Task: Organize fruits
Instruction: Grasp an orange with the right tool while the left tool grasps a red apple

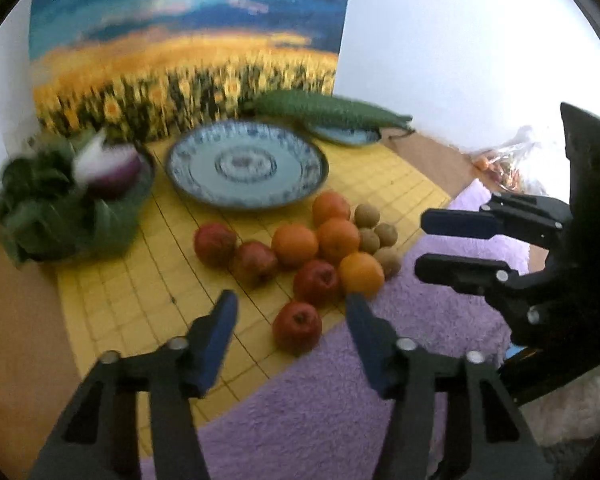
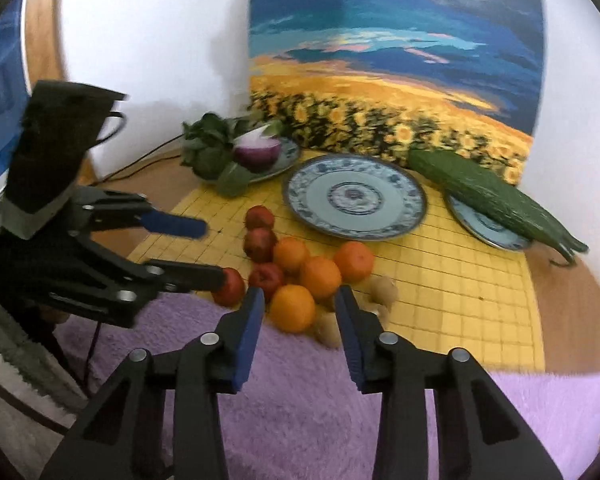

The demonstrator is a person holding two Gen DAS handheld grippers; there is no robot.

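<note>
My left gripper [image 1: 292, 312] and right gripper [image 2: 300, 306] both hang released, grasping nothing. Below them, apples [image 1: 298, 326], oranges [image 2: 292, 308] and small brown fruits [image 1: 388, 262] cluster on the yellow mat [image 1: 140, 292], just before an empty plate [image 2: 354, 196].

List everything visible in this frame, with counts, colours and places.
apples: four, red, left of the fruit pile
oranges: four, orange, pile middle
kiwis: about four, brown, right of pile
large plate: one, blue-white, empty, behind fruit
cucumber: one, green, on right small plate
red onion: one, purple, with leafy greens on left plate
yellow mat: under everything
purple rug: front
sunflower painting: back wall
left gripper: open
right gripper: open
</note>
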